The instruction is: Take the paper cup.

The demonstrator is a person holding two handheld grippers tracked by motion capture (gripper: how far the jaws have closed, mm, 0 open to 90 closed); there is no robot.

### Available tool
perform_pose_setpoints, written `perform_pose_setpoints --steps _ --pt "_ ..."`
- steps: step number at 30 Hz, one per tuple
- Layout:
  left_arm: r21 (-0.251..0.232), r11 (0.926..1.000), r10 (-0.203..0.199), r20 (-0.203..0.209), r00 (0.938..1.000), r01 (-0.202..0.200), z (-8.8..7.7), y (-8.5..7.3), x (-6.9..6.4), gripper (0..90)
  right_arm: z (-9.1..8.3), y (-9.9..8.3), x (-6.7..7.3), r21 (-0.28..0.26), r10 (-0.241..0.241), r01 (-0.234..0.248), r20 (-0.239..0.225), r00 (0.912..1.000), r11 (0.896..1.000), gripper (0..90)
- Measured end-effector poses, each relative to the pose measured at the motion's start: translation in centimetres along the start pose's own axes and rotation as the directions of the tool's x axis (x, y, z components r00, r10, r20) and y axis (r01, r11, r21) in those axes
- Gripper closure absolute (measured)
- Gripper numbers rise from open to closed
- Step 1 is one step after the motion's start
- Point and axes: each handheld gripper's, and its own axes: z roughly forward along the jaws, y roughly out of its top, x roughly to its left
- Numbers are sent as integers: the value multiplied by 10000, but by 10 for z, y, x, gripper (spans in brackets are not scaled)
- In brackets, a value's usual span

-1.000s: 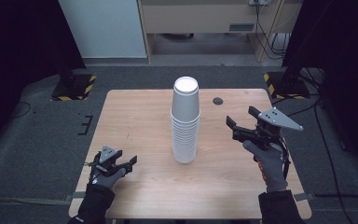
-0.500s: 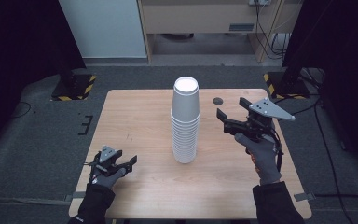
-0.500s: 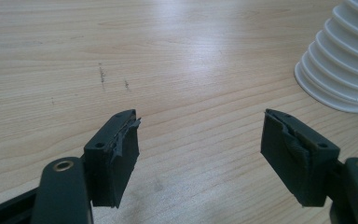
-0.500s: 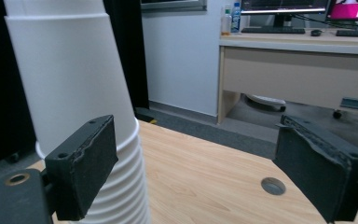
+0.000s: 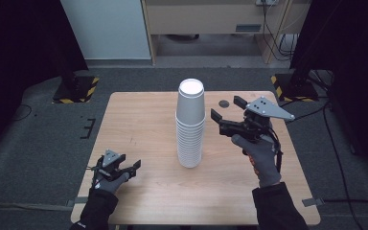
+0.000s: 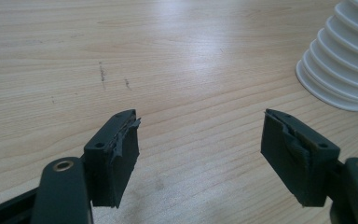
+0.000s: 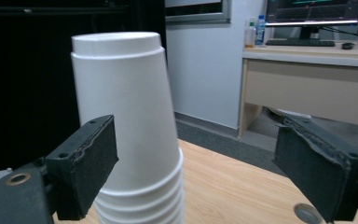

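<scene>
A tall stack of upside-down white cups (image 5: 190,123) stands mid-table. My right gripper (image 5: 226,111) is held in the air just right of the stack's upper part, open, its jaws pointing left at the top cup (image 7: 126,112) and apart from it. In the right gripper view nothing lies between the jaws of the right gripper (image 7: 200,154). My left gripper (image 5: 135,167) rests low at the table's front left, open and empty. The left gripper (image 6: 198,140) shows bare wood between its jaws, with the stack's base (image 6: 342,65) at the upper right.
The wooden table (image 5: 143,120) carries a small dark round disc (image 5: 224,103) behind the right gripper. Dark stands with yellow-black bases (image 5: 76,88) flank the table on the floor. A desk (image 7: 317,56) with a monitor stands beyond.
My right gripper has moved left and a little forward toward the top of the cup stack, staying open. The left gripper has stayed still.
</scene>
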Motion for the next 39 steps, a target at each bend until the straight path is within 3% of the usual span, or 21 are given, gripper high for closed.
perform_pose_setpoints --steps 18,32,39 --pt "-5 10000 17 0 10000 -17 0 0 0 262 31 8 27 111 37 -27 -887 9961 9999 131" --pt "1 10000 17 -8 10000 -17 0 0 0 262 64 2 37 355 60 -25 -985 9951 9994 128" --pt "-7 10000 21 5 10000 -21 0 0 0 262 78 -1 40 552 -4 45 -743 9972 9985 126"
